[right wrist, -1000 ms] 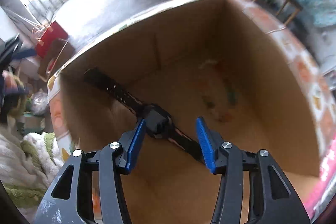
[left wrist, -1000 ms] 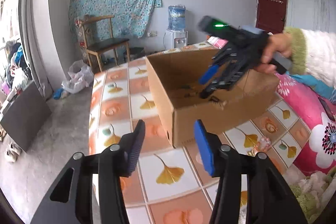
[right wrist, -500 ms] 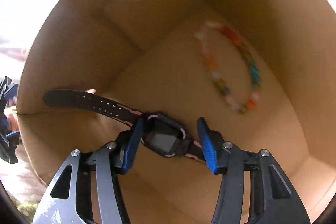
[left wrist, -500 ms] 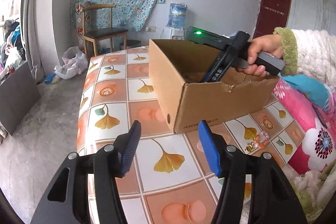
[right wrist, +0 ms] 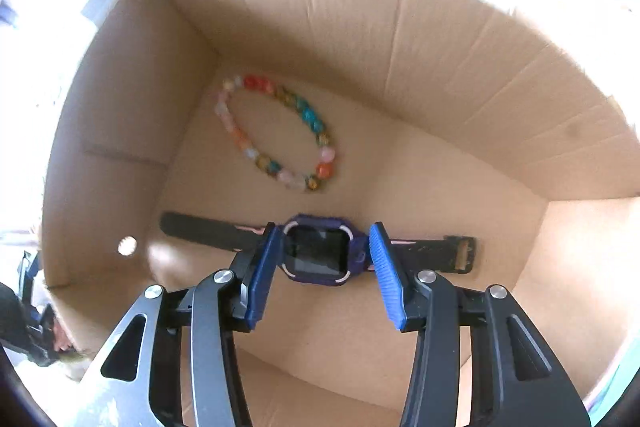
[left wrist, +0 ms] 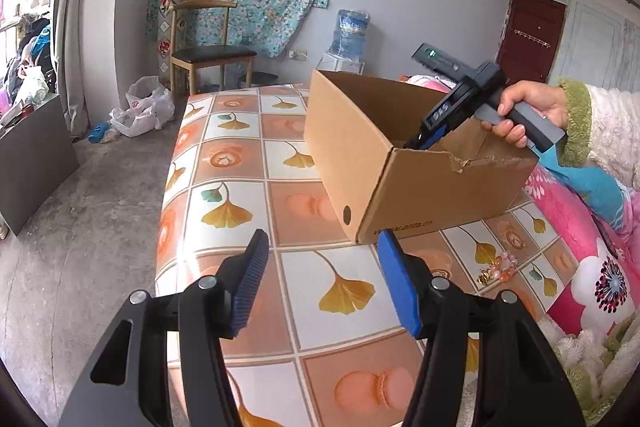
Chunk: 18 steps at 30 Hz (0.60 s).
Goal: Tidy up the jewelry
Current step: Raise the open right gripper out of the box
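In the left wrist view the left gripper [left wrist: 320,279] hangs over the tiled table [left wrist: 224,187], its jaws standing apart with nothing between them. Just beyond its tips sits an open cardboard box [left wrist: 404,187], near corner toward the camera. To the right a hand [left wrist: 528,111] in a fuzzy sleeve holds the right gripper [left wrist: 424,141] tipped down into the box, its fingertips hidden behind the box wall. A small beaded piece [left wrist: 500,269] lies on the table right of the box's near corner, close to a floral quilt [left wrist: 592,247]. Far off stand a chair [left wrist: 208,47] and a water dispenser [left wrist: 352,35] against the wall. In the right wrist view the right gripper [right wrist: 322,263] points down into the box [right wrist: 120,131] — its blue pads flank the case of a dark watch [right wrist: 320,253], whose strap runs out left and right across the box floor. The jaws have just been closing with the watch between them; a thin gap shows on each side of the case, so the pads do not seem to press on it. A bracelet [right wrist: 280,131] of coloured beads lies flat on the floor farther in — apart from the watch, toward the far left corner.
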Tool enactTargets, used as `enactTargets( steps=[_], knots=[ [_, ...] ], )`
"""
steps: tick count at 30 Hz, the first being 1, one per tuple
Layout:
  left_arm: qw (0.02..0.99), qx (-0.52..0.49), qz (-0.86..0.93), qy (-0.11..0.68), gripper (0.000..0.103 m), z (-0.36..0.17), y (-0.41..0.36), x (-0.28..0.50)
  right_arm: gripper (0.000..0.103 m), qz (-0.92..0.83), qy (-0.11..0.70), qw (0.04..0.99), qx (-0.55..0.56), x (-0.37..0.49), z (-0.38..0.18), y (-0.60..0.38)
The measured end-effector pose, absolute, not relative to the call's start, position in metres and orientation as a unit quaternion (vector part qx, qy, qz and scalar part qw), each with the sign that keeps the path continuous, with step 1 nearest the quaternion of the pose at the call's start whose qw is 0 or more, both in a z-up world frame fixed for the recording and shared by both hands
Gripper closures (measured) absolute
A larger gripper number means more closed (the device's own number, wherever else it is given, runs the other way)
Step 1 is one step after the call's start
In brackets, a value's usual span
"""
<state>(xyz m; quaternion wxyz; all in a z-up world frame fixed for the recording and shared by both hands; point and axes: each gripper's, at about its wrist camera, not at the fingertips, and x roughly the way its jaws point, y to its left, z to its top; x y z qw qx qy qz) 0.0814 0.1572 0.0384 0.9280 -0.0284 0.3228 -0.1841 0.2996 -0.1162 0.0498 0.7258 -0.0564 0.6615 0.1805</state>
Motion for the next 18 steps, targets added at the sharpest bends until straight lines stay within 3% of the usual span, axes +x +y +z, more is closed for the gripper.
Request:
enactTargets(
  steps=[5,12,18],
  knots=[
    [0.927,-0.029,-0.185,0.325,0.047,0.042,0.161,0.079,0.052,0.214,0.675,0.705,-0.034,0.29,0.062,-0.108],
    [0.926,-0.038,-0.185,0.327,0.047,0.046,0.165,0.075,0.048,0.246,0.759,0.602,0.004,0.281,0.015,-0.072],
    [0.926,-0.038,-0.175,0.333,0.046,0.047,0.169,0.068,0.048,0.179,0.753,0.631,0.054,0.32,0.004,-0.099]
  ],
)
